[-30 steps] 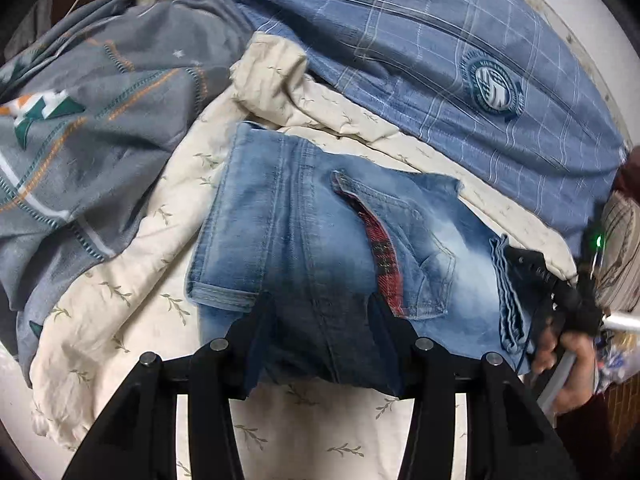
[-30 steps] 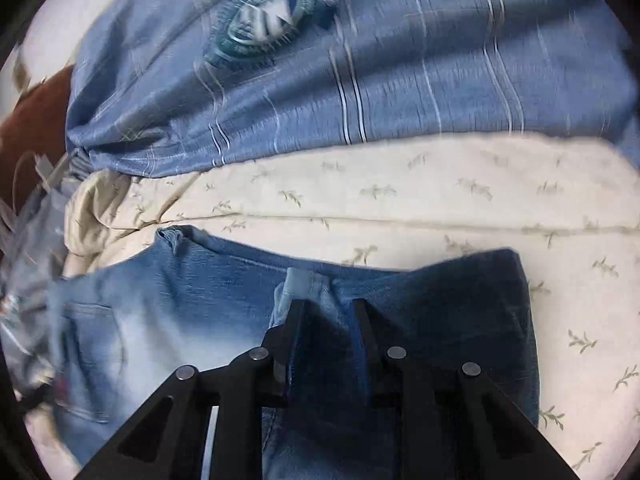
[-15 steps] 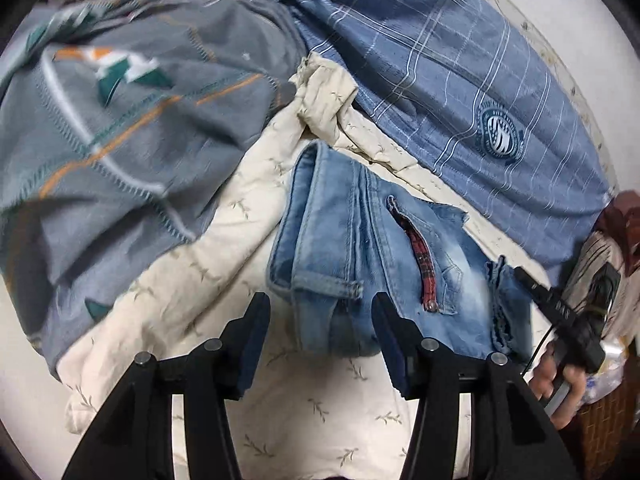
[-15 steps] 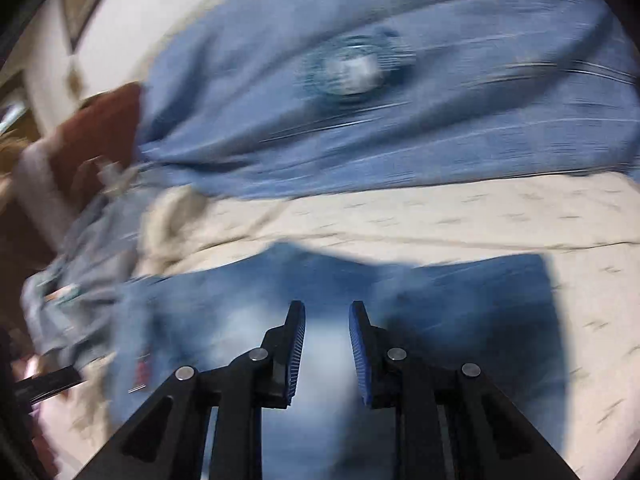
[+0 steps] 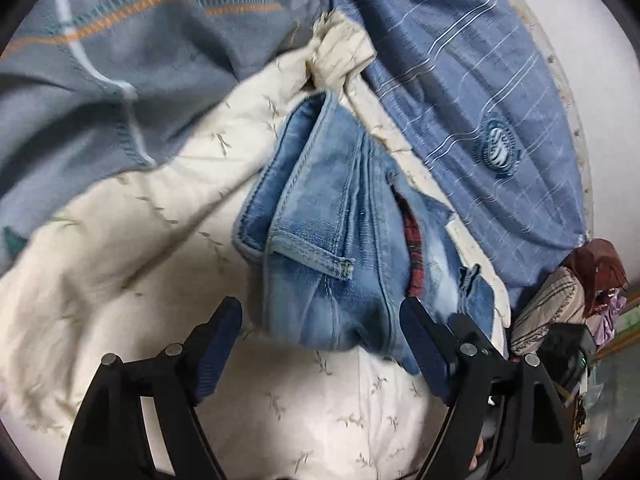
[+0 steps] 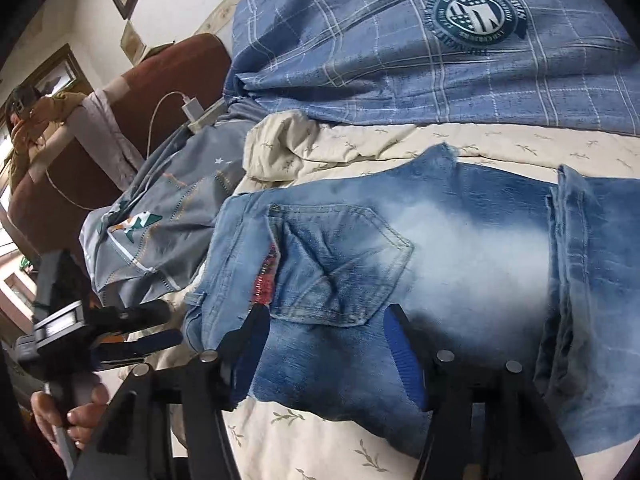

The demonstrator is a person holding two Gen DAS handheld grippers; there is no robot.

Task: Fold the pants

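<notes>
Jaws of the left gripper (image 5: 320, 344) are opening, its dark blue pads wide apart on either side of the near edge of the folded pair of faded blue denim pants (image 5: 340, 240), neither pad pressing the cloth. The right gripper (image 6: 324, 340) is opening too, its blue ribbed pads standing over the denim just below the stitched back pocket (image 6: 340, 264), nothing pinched between them. In the right wrist view the left gripper also appears at the lower left, held by a hand (image 6: 68, 416).

The pants lie folded into a compact bundle on a cream quilt printed with small leaf sprigs (image 5: 140, 260), a strip of red plaid lining (image 5: 414, 256) showing at the pocket opening. Beyond them, touching the quilt, lie a grey blanket with orange and teal stitching (image 5: 120, 40) and a blue checked pillow with a round teal emblem (image 6: 476, 12). Farther off stands a brown upholstered chair (image 6: 172, 76) with a white charger and cable (image 6: 192, 108).
</notes>
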